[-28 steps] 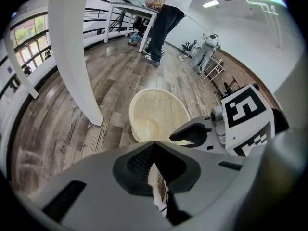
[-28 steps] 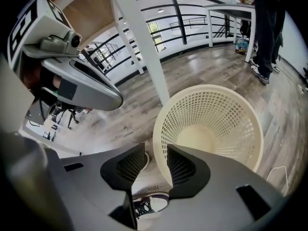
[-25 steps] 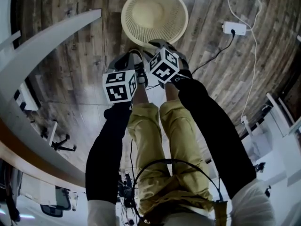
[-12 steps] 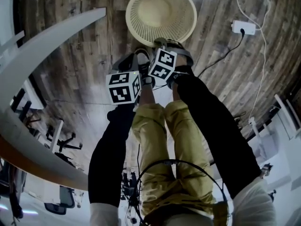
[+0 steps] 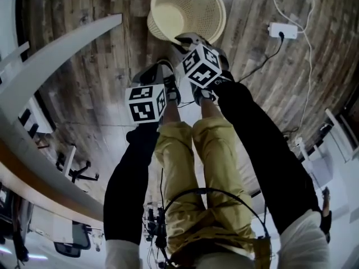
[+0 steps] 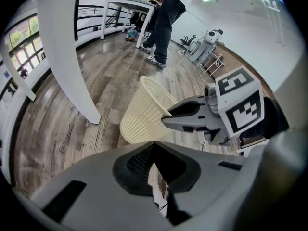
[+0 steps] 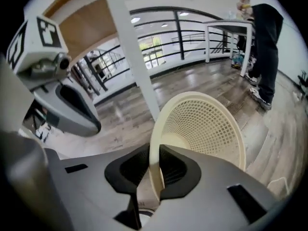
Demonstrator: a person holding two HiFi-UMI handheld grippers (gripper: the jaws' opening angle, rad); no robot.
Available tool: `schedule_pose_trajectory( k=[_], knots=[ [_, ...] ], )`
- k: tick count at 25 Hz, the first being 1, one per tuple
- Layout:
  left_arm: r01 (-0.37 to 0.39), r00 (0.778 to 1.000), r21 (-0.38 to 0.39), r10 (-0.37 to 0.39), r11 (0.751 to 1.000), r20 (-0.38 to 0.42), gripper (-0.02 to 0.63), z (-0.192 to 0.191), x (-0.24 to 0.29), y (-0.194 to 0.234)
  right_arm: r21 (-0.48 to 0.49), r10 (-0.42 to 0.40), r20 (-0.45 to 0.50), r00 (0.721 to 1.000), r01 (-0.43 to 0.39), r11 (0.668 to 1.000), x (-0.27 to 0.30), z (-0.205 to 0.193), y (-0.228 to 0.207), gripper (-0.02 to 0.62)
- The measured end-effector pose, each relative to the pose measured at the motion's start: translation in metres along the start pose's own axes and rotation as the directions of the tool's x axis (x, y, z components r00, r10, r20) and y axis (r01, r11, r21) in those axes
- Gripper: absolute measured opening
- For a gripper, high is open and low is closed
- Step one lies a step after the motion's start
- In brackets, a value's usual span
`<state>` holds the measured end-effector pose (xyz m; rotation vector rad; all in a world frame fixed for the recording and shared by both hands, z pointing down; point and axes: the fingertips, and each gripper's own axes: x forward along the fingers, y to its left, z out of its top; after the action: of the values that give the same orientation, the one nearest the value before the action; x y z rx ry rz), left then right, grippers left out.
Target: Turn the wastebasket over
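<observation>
The cream lattice wastebasket (image 5: 188, 7) stands tipped on the wooden floor just ahead of the person's feet, its open mouth showing. My right gripper (image 5: 182, 39) is shut on the near rim. In the right gripper view the rim of the wastebasket (image 7: 207, 124) runs down between the pads of my right gripper (image 7: 155, 165), whose jaws have just been closing on it. My left gripper (image 5: 161, 66) hangs beside the basket on the left, apart from it. In the left gripper view my left gripper (image 6: 153, 146) has its tips together with nothing between them, and the wastebasket (image 6: 144, 112) leans beyond.
A white power strip (image 5: 280, 31) with white and black cables lies on the floor at the right. A white curved beam (image 5: 56, 49) runs along the left. A standing person (image 6: 163, 23) and a white table (image 6: 125, 4) are farther off. Office furniture lines the right edge.
My right gripper has closed on the near rim, and the basket has gone from standing upright with its mouth up to leaning over. The left gripper has hardly moved.
</observation>
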<state>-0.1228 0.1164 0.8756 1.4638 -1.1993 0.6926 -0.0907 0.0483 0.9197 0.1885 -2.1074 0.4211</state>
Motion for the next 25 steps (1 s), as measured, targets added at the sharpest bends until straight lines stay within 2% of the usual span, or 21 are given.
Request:
schedule_pose_trajectory(
  k=[2, 4, 5, 7, 9, 10, 12, 15, 16, 18, 20, 21, 23, 25],
  knots=[
    [0.006, 1.0, 0.012, -0.006, 1.0, 0.005, 0.002, 0.006, 0.0, -0.004, 0.133, 0.05, 0.088, 0.995, -0.062, 0.989, -0.004, 0.012, -0.003, 0.067],
    [0.007, 1.0, 0.016, -0.007, 1.0, 0.01, 0.002, 0.011, 0.001, -0.006, 0.276, 0.116, 0.195, 0.974, -0.168, 0.946, -0.005, 0.023, -0.004, 0.067],
    [0.006, 1.0, 0.017, -0.006, 1.0, 0.013, 0.002, 0.013, 0.002, -0.006, 0.341, 0.148, 0.255, 0.956, -0.232, 0.911, -0.005, 0.027, -0.004, 0.067],
    [0.004, 1.0, 0.02, -0.004, 1.0, 0.012, 0.002, 0.014, 0.004, -0.005, 0.451, 0.191, 0.372, 0.908, -0.357, 0.818, -0.004, 0.03, -0.006, 0.067],
    [0.003, 1.0, 0.027, -0.003, 1.0, 0.007, 0.002, 0.012, 0.007, -0.003, 0.522, 0.2, 0.451, 0.87, -0.439, 0.731, 0.0, 0.025, -0.011, 0.067],
    [0.001, 1.0, 0.03, -0.001, 1.0, 0.004, 0.002, 0.011, 0.009, -0.001, 0.546, 0.194, 0.47, 0.861, -0.456, 0.703, 0.005, 0.019, -0.016, 0.067],
    [-0.006, 1.0, 0.03, 0.006, 1.0, -0.002, 0.002, 0.008, 0.015, 0.005, 0.583, 0.169, 0.477, 0.862, -0.455, 0.673, 0.015, 0.007, -0.025, 0.067],
    [-0.015, 1.0, 0.024, 0.015, 1.0, -0.021, 0.002, 0.001, 0.023, 0.013, 0.629, 0.121, 0.477, 0.87, -0.434, 0.645, 0.026, -0.003, -0.035, 0.067],
    [-0.017, 0.999, 0.027, 0.018, 0.999, -0.029, 0.002, -0.002, 0.026, 0.015, 0.641, 0.104, 0.465, 0.879, -0.415, 0.646, 0.029, -0.005, -0.039, 0.067],
    [-0.022, 0.999, 0.034, 0.024, 0.999, -0.043, 0.002, -0.003, 0.03, 0.017, 0.666, 0.06, 0.395, 0.917, -0.331, 0.669, 0.033, -0.015, -0.049, 0.067],
    [-0.02, 0.999, 0.038, 0.022, 0.999, -0.048, 0.002, -0.001, 0.032, 0.014, 0.682, 0.003, 0.289, 0.957, -0.208, 0.702, 0.035, -0.031, -0.061, 0.067],
    [-0.016, 0.999, 0.041, 0.018, 0.999, -0.048, 0.002, 0.002, 0.033, 0.012, 0.678, -0.016, 0.255, 0.967, -0.167, 0.716, 0.034, -0.037, -0.065, 0.067],
    [-0.004, 0.999, 0.049, 0.006, 0.999, -0.047, 0.002, 0.008, 0.035, 0.006, 0.66, -0.028, 0.239, 0.971, -0.142, 0.738, 0.031, -0.043, -0.069, 0.067],
    [0.009, 0.999, 0.055, -0.007, 0.998, -0.045, 0.002, 0.014, 0.038, 0.001, 0.662, -0.005, 0.286, 0.958, -0.194, 0.724, 0.029, -0.048, -0.07, 0.064]
  ],
)
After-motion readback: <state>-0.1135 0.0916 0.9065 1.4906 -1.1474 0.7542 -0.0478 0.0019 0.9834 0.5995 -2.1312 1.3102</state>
